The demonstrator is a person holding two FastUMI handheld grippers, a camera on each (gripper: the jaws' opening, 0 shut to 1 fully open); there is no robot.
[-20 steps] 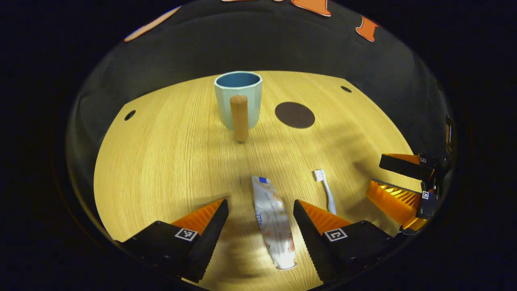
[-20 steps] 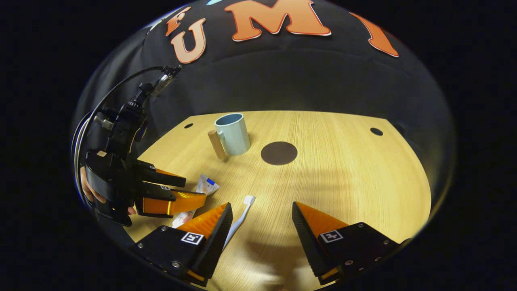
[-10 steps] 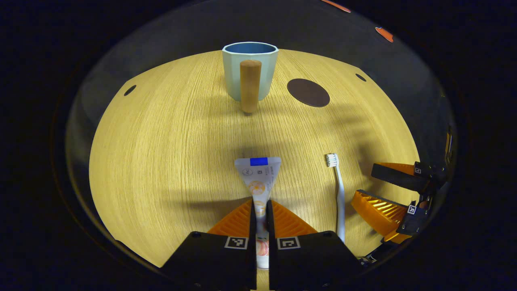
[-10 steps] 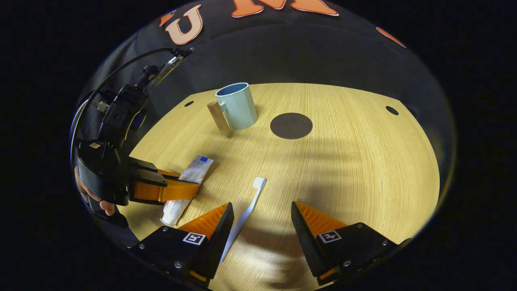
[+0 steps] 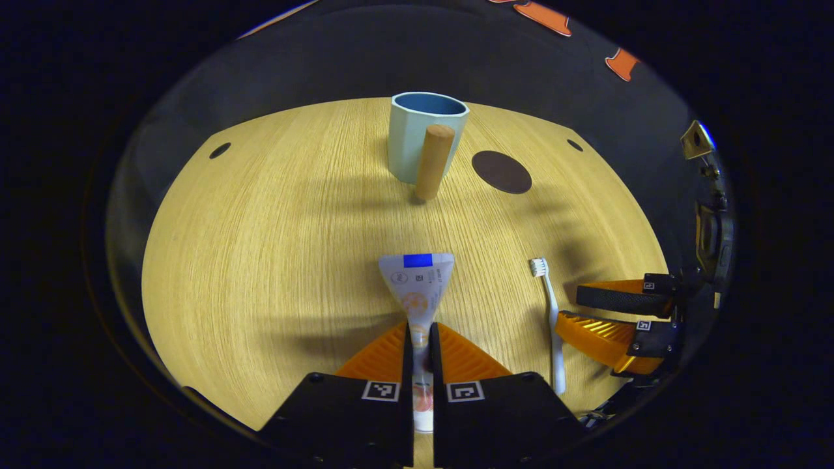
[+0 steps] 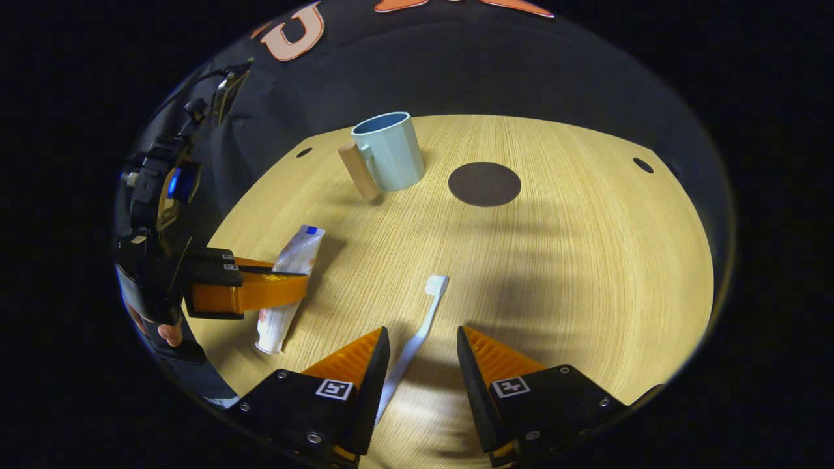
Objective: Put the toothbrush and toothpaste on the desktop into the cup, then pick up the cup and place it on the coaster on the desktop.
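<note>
The toothpaste (image 5: 417, 286) is pinched mid-body between both fingers of the left gripper (image 5: 417, 339), its flat crimped end pointing ahead toward the cup (image 5: 423, 133). In the right gripper view the tube (image 6: 287, 286) looks lifted at that end, casting a shadow on the desktop (image 6: 554, 273), while its cap end sits low near the wood; whether the cap touches I cannot tell. Holding it near the middle probably keeps it from drooping on the way to the cup.

The toothbrush (image 6: 414, 332) lies flat on the desktop, bristle head away from the right gripper (image 6: 423, 339). That gripper's fingers are parted with the handle running between them, near the left finger and not yet gripped, likely lined up for a pinch.

The cup stands upright at the far side, its wooden handle (image 5: 433, 163) facing the grippers. The dark round coaster (image 5: 502, 172) lies just beside it, bare. Nothing blocks the way to the cup; the open mouth seems narrow for two long items.
</note>
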